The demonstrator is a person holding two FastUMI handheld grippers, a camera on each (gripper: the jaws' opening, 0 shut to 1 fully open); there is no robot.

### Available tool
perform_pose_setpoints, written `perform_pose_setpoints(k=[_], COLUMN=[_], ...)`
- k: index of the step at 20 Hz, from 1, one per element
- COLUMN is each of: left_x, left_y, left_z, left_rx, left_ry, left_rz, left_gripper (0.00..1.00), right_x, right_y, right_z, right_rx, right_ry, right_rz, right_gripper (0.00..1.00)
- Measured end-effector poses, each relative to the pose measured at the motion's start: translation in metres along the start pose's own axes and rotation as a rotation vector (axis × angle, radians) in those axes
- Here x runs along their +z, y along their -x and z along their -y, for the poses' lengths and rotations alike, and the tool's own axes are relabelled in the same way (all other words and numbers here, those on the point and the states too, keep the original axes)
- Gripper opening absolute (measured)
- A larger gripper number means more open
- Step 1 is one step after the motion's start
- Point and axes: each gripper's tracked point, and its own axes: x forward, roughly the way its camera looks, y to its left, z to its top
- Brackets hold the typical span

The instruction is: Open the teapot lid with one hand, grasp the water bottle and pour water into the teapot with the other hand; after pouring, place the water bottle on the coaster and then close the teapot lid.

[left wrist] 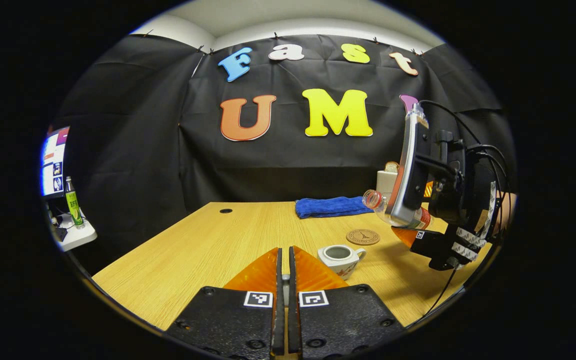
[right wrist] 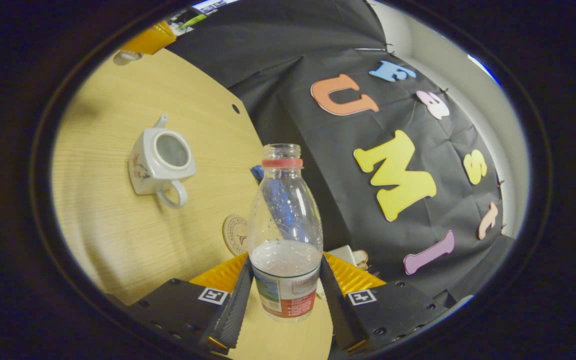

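In the right gripper view, the right gripper (right wrist: pixel 284 295) is seen with both fingers pressed against the lower body of the water bottle (right wrist: pixel 284 235), which is uncapped, partly filled and tilted on its side above the table (right wrist: pixel 103 240). In the left gripper view, the left gripper (left wrist: pixel 283 270) is seen with its jaws drawn to a narrow slit; a small object appears to be pinched between them, judged to be the lid, though this cannot be confirmed.

The teapot (left wrist: pixel 340 257) stands open on the table, just beyond the left gripper's fingers and below the bottle neck. The coaster (left wrist: pixel 363 236) lies just behind it, unoccupied. A blue towel (left wrist: pixel 332 206) lies farther back, near the booth wall.

The following faults are judged possible:

- Spillage onto the table, if the bottle mouth is not brought over the small teapot opening before further tilting.
- Slippage of the smooth bottle between the fingers as the water shifts.
- Knocking of the teapot handle by the bottle.
- Loss of the lid, if the narrow grip is relaxed.
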Motion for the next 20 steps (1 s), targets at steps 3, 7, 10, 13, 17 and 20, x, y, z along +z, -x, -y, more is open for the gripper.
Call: perform_pose_setpoints(k=[3, 7, 10, 13, 17, 20], left_x=[-0.004, -0.007, -0.012, -0.012, -0.016, -0.014], left_y=[0.000, -0.001, -0.001, 0.000, 0.000, 0.001], left_z=[-0.005, -0.015, -0.019, -0.021, -0.023, -0.026], left_rx=[-0.001, 0.011, 0.016, 0.015, 0.018, 0.021], left_ry=[0.015, 0.027, 0.013, -0.003, -0.003, 0.003], left_rz=[-0.009, -0.016, -0.023, -0.018, -0.021, -0.018], left_gripper=[0.05, 0.05, 0.05, 0.05, 0.05, 0.05], right_x=[0.008, 0.018, 0.024, 0.026, 0.034, 0.036], right_y=[0.000, 0.002, 0.002, 0.003, 0.005, 0.003], right_z=[0.001, -0.002, 0.001, 0.001, 0.005, 0.002], right_rx=[-0.028, -0.050, -0.073, -0.093, -0.139, -0.145], right_ry=[0.094, 0.222, 0.290, 0.353, 0.460, 0.518], right_rz=[0.015, 0.046, 0.063, 0.073, 0.095, 0.100], right_gripper=[0.72, 0.72, 0.72, 0.72, 0.72, 0.73])
